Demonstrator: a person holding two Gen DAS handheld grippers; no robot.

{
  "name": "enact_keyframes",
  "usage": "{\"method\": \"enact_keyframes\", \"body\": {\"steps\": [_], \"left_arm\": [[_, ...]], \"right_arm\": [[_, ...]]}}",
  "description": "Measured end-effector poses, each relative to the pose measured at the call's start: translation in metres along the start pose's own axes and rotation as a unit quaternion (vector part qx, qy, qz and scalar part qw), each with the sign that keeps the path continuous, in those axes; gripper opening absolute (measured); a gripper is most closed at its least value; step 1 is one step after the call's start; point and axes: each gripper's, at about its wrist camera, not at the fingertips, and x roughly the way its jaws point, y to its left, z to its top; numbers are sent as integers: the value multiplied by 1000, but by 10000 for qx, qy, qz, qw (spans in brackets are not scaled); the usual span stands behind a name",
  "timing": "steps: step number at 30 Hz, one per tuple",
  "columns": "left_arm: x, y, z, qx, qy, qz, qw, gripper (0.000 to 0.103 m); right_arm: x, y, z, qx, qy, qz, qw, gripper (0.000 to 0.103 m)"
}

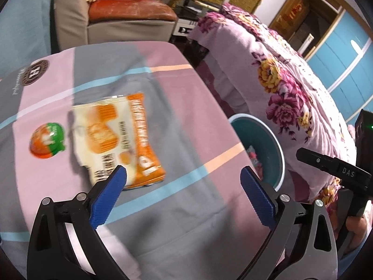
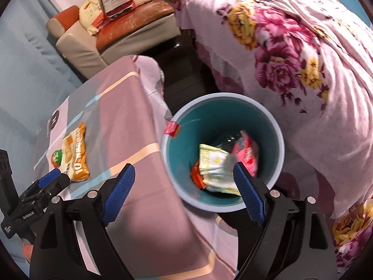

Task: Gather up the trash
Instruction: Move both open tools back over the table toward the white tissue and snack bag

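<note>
The left gripper [image 1: 183,175] has its jaws spread wide with nothing between them, low over the tabletop [image 1: 186,116], one blue pad at the near edge of an orange-and-white snack wrapper [image 1: 119,140]. A round orange-and-green packet [image 1: 46,142] lies just beside the wrapper. The right gripper [image 2: 184,175] is likewise wide and empty, above a teal trash bin [image 2: 186,137] holding a pale yellow wrapper [image 2: 216,170] and a pink wrapper [image 2: 247,154]. The bin stands between the tabletop and a floral bedspread [image 2: 303,70].

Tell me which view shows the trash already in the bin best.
Right wrist view: it looks down into the teal bin, showing a yellow-white wrapper and a pink packet. The left wrist view shows only the bin's interior edge-on, contents barely visible.
</note>
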Motion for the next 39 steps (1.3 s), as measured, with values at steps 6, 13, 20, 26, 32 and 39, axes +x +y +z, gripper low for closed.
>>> {"method": "enact_keyframes", "body": {"steps": [6,13,20,26,32,39], "left_arm": [[-22,33,-12,-172,-103,139,9997,98],[-44,77,-35,-503,-109,352,9981,98],[-48,103,-66,-860,24,546,9948,98],[-41,105,-83,-993,178,581,9932,98],[-28,97,-88,-969,262,690,9926,98],[-19,84,-88,-744,194,1117,9908,98]], "right_arm": [[-1,38,-7,-343,98,39,9994,82],[-1,86,-20,-788,229,113,9966,82],[4,117,-45,-1048,475,217,9931,83],[11,134,-70,-1358,721,240,9878,83],[15,130,-81,-1362,795,258,9871,83],[19,120,-78,-1248,784,302,9886,83]]}}
